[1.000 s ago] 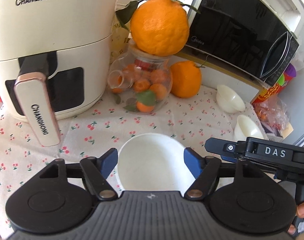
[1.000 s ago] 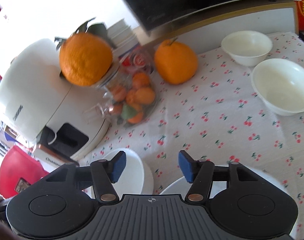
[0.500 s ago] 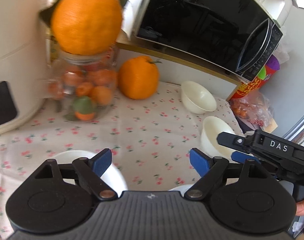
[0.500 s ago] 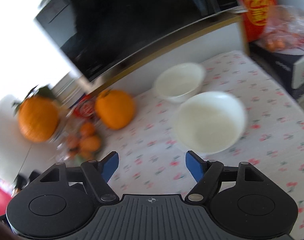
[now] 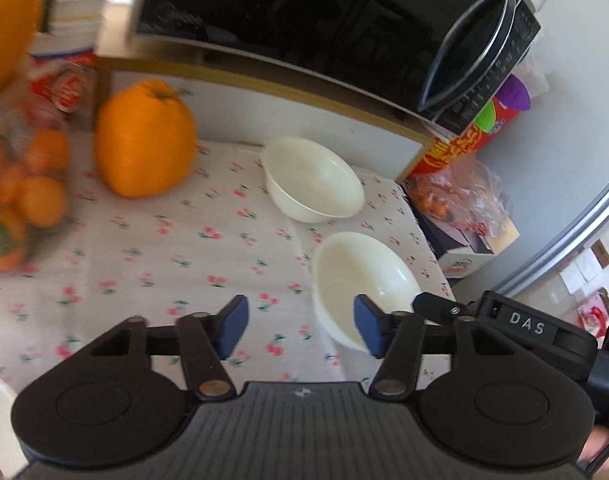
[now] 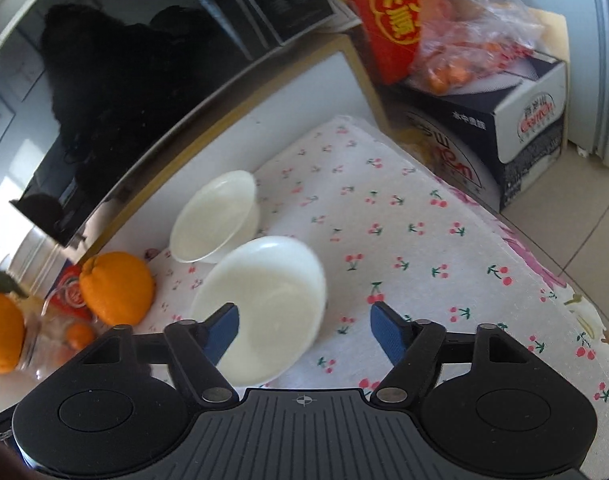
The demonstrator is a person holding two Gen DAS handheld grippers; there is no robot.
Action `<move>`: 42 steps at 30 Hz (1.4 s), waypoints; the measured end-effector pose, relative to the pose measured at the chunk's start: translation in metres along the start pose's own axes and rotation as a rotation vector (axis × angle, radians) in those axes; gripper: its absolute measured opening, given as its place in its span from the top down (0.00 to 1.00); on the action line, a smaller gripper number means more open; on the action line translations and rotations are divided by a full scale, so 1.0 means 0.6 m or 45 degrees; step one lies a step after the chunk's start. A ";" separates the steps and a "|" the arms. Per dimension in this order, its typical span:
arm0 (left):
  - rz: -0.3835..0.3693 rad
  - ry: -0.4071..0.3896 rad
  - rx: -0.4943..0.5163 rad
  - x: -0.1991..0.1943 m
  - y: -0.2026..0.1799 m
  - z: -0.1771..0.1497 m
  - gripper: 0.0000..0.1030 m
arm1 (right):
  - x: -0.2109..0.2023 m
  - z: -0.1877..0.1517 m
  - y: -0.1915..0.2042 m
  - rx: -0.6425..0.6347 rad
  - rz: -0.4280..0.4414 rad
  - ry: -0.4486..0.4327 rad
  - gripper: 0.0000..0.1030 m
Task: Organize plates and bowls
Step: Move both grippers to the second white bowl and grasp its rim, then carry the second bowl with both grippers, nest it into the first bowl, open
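Near bowl partly between closing, unclenched right gripper fingers, ungrasped

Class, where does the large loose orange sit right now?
In the left wrist view, the orange sits at left on the cherry-print cloth, below the microwave shelf, left of the far bowl.

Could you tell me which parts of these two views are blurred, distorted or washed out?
Left wrist view: the fruit jar at the left edge is smeared, while the two bowls stay fairly crisp. Right wrist view: the nearer bowl looks soft and overexposed, the microwave door mirrors a dark silhouette, and fisheye bends the tablecloth edge.
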State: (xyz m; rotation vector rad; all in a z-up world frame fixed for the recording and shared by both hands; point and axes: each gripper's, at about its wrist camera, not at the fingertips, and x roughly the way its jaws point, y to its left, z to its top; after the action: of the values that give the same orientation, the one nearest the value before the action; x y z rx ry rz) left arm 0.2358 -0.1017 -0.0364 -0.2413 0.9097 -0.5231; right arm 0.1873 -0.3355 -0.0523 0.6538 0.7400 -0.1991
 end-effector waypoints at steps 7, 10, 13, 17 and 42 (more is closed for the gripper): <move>-0.024 0.058 0.003 0.044 -0.016 -0.001 0.77 | 0.024 0.001 -0.011 0.068 0.012 0.060 0.69; -0.027 0.068 -0.009 0.050 -0.016 -0.002 0.84 | 0.028 0.000 -0.011 0.072 0.007 0.066 0.78; -0.033 0.080 -0.011 0.057 -0.017 -0.001 0.90 | 0.029 -0.001 -0.009 0.070 0.009 0.071 0.87; -0.030 0.068 0.023 0.049 -0.019 0.000 0.91 | 0.023 -0.003 -0.004 0.052 0.001 0.062 0.88; 0.050 -0.030 -0.048 -0.083 0.021 -0.027 0.91 | -0.057 -0.049 0.089 -0.102 0.164 0.103 0.89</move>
State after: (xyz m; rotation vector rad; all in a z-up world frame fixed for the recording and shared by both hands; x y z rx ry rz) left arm 0.2020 -0.0645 -0.0171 -0.2627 0.9005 -0.4660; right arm 0.1668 -0.2770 -0.0195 0.6335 0.7765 -0.0243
